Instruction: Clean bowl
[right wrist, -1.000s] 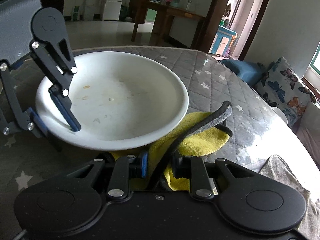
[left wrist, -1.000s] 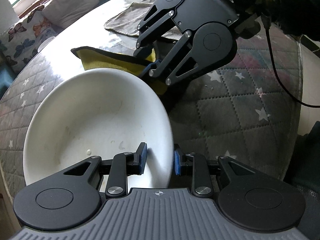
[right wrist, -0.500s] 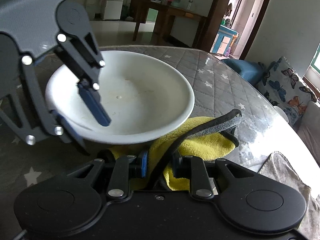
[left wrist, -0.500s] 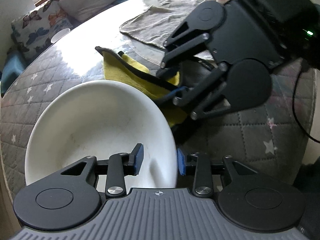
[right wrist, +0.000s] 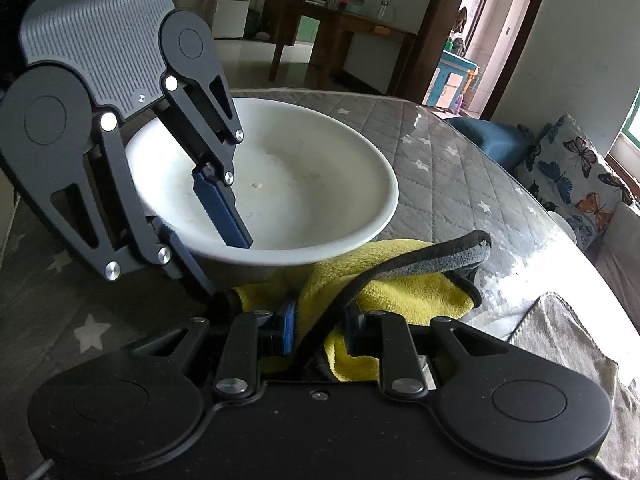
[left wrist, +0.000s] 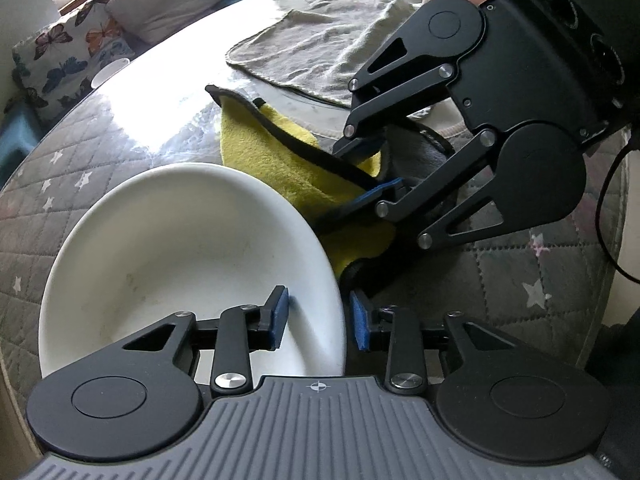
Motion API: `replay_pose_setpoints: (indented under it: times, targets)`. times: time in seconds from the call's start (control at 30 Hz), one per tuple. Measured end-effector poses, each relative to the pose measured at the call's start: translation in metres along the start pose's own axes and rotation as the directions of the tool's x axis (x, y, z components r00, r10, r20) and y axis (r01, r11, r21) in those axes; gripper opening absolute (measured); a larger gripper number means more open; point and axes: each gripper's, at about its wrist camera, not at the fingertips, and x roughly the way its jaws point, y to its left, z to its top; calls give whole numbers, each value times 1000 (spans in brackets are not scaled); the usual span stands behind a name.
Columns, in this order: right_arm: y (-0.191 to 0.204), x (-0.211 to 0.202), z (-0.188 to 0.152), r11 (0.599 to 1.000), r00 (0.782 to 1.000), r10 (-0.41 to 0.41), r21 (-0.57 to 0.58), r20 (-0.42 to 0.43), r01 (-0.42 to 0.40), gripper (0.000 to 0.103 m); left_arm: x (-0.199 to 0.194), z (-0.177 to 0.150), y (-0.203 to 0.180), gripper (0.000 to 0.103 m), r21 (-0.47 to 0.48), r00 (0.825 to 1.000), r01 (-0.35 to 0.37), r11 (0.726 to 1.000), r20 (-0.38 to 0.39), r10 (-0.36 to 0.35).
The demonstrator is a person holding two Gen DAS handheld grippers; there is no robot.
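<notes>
We hold the white bowl [left wrist: 180, 248] by its near rim in our left gripper [left wrist: 318, 318], one pad inside, one outside. Beside the bowl, our right gripper [right wrist: 320, 326] pinches the yellow cloth [right wrist: 400, 288], reaching level toward the bowl over the quilted table [left wrist: 520, 272].

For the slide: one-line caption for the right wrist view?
Left tool grips the white bowl rim; right tool holds the yellow cloth beside it.
</notes>
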Motion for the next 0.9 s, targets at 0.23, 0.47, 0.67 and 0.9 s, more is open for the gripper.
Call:
replay_pose_setpoints:
  times: [0.23, 0.47, 0.67, 0.9]
  targets:
    - [-5, 4, 2, 1000, 1000, 5, -15, 3, -5, 24, -4, -6, 3, 27, 20, 1000, 18, 1000, 14, -18]
    - [-10, 8, 3, 1000, 1000, 10, -30, 5, -10, 24, -5, -9, 4, 27, 36, 999, 26, 999, 20, -26]
    - [-14, 11, 5, 999, 1000, 15, -42, 7, -15, 24, -7, -13, 4, 27, 50, 999, 30, 998, 17, -30]
    - [-4, 23, 13, 998, 1000, 10, -62, 9, -9, 24, -10, -19, 2, 26, 76, 999, 35, 996, 6, -35]
